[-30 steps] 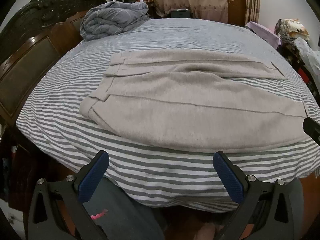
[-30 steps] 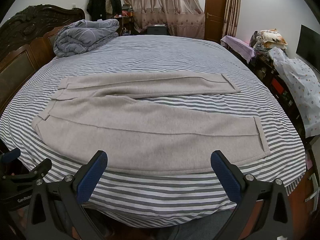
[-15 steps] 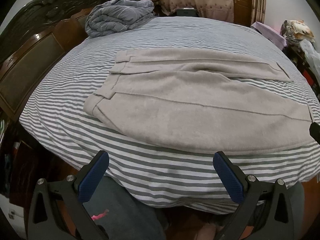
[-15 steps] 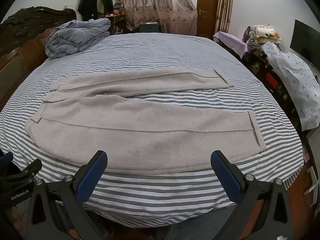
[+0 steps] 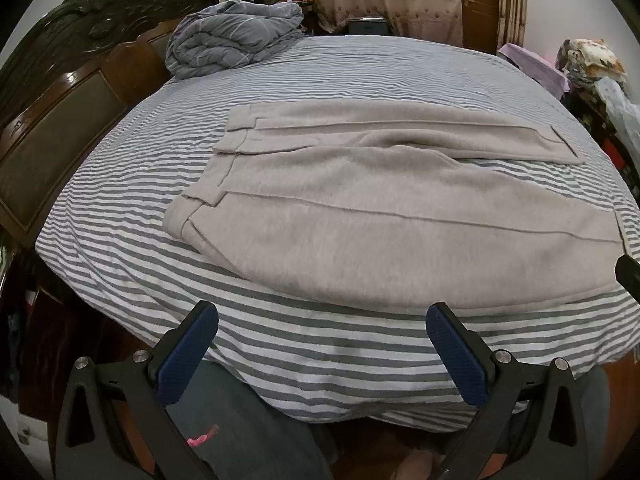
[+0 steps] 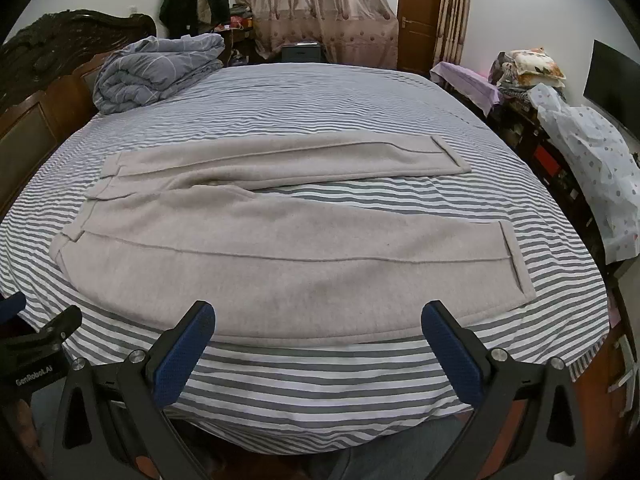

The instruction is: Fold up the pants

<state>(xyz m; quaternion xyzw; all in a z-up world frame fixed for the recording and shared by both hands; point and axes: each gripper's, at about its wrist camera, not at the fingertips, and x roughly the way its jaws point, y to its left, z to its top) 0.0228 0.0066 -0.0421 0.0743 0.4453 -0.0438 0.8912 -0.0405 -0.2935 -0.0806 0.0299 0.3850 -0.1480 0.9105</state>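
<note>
At the far left a dark carved headboard (image 5: pixel 48 128) runs along the bed (image 6: pixel 320 384), with a bundled grey quilt (image 6: pixel 156 72) piled in the corner beside it. The left claw (image 5: pixel 322 346) hangs over the near edge of the striped sheet, its 2 blue-padded fingers spread wide and holding nothing. Just beyond it lie the beige pants (image 6: pixel 256 256), spread flat across the middle of the bed: waistband toward the headboard on the left, 2 legs running rightward and parted in a narrow V, the near leg along the bed's edge, the far leg further in, both hems ending short of the right side. The right claw (image 6: pixel 318 340) is likewise wide apart and empty, poised just short of the near leg's lower edge. At the far right, cluttered furniture and a patterned bag (image 6: pixel 596 184) stand beside the bed.

Judging by this, folding has not begun: the pants are only laid out. Left to do is bringing 1 leg over the other, then folding the length down.
</note>
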